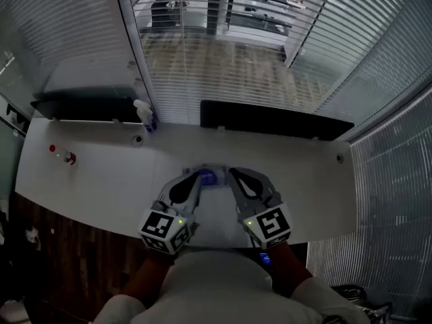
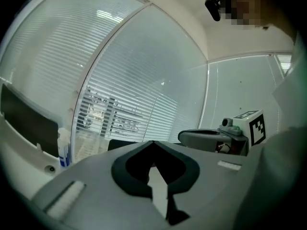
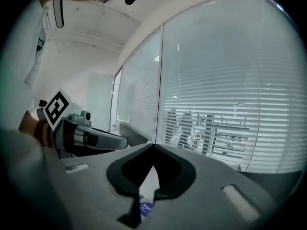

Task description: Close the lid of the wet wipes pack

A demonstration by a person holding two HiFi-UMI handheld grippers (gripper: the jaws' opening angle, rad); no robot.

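The wet wipes pack (image 1: 206, 179) lies on the white desk (image 1: 101, 181) near its front middle, showing a blue patch on top; whether its lid is up cannot be told. My left gripper (image 1: 200, 175) points forward with its tip at the pack's left side. Tip at the pack's right side, my right gripper (image 1: 231, 173) mirrors it. Both sets of jaws meet at the tips with nothing between them. In the right gripper view a sliver of the pack's blue print (image 3: 145, 206) shows under the right gripper (image 3: 153, 146). The left gripper (image 2: 153, 143) shows only white desk below.
A white spray bottle (image 1: 145, 114) stands at the desk's back left, also in the left gripper view (image 2: 64, 148). A small red-capped bottle (image 1: 65, 156) lies far left. Dark panels (image 1: 277, 119) line the back edge before a glass wall with blinds. The desk's front edge is at my body.
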